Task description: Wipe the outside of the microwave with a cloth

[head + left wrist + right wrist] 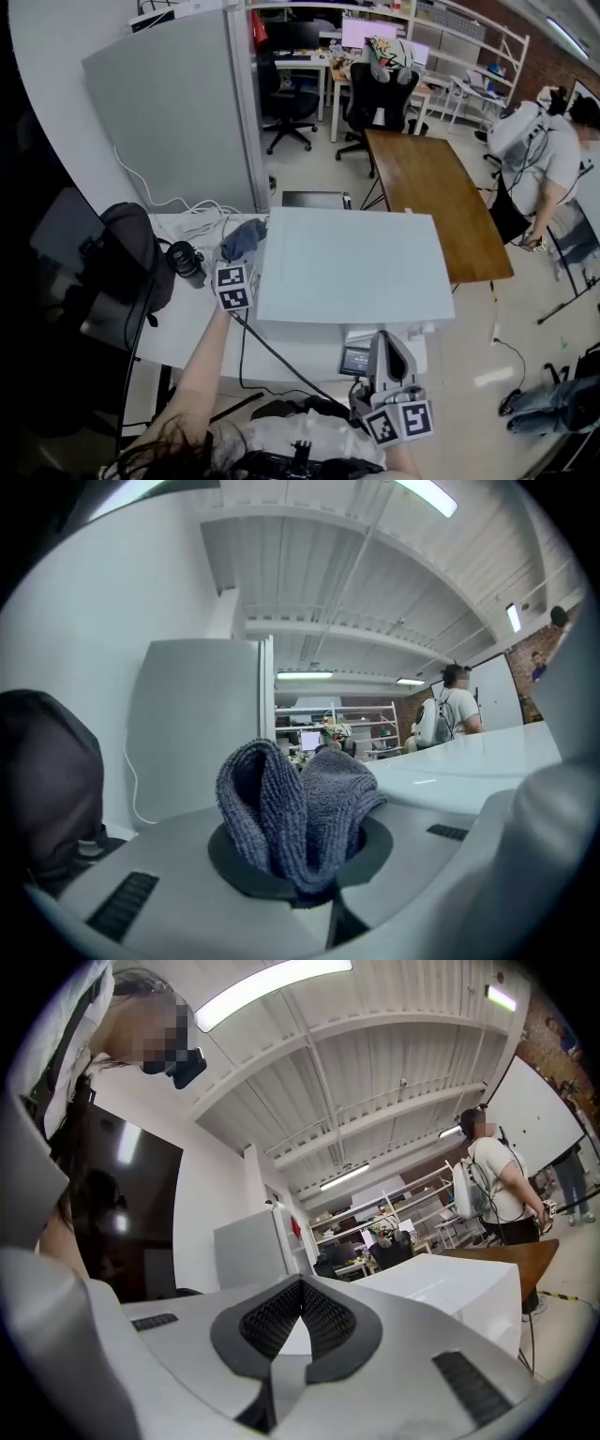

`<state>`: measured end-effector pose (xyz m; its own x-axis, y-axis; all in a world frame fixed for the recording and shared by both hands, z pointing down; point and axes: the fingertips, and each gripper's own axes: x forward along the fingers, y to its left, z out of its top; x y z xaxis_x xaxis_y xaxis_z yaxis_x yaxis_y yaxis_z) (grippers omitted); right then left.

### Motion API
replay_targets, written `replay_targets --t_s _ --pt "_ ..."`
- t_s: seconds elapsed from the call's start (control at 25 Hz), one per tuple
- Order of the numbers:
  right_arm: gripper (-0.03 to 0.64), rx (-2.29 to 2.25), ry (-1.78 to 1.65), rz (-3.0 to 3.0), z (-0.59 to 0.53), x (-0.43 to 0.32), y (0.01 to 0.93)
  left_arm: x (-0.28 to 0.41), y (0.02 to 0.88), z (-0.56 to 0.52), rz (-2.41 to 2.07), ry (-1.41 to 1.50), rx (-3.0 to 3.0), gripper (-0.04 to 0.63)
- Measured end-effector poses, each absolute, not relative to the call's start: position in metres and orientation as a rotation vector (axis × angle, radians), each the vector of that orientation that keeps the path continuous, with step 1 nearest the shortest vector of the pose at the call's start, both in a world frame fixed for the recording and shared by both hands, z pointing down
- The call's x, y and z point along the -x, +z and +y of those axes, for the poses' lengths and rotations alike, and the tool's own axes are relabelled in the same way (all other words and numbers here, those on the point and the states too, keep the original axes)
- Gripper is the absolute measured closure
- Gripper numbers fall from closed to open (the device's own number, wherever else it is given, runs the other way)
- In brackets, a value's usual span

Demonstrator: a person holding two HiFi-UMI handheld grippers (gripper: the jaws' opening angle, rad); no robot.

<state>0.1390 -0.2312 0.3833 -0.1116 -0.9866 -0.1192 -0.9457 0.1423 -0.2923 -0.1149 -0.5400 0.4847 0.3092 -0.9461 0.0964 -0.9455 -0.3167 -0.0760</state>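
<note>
Wiping looked hardly begun: the left hand-held gripper [239, 253] pinched the cloth [246, 234] by the left edge of the microwave [352, 262]. The right hand-held gripper [386, 341] was closed, empty.

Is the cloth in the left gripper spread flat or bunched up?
Bunched up: the cloth stands in thick folds, pinched in the left gripper, fingers shut on it.
</note>
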Motion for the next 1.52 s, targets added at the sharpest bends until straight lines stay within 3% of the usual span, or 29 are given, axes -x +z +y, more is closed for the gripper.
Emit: replay_targets --t_s 0.32,1.0,1.24,1.52 --pt "0.6 1.87 -0.219 2.235 -0.253 -0.129 0.398 0.109 0.493 -0.526 1.788 -0.073 2.723 0.549" --pt "0.6 1.781 -0.182 2.437 -0.274 -0.071 0.414 0.132 0.536 -0.324 1.89 -0.066 2.919 0.549" --pt "0.6 1.748 -0.172 2.482 -0.281 -0.051 0.42 0.178 0.539 -0.393 2.04 -0.076 2.696 0.549" --pt "0.6 1.731 -0.177 2.473 -0.289 -0.045 0.41 0.165 0.522 -0.507 1.944 -0.04 2.659 0.549"
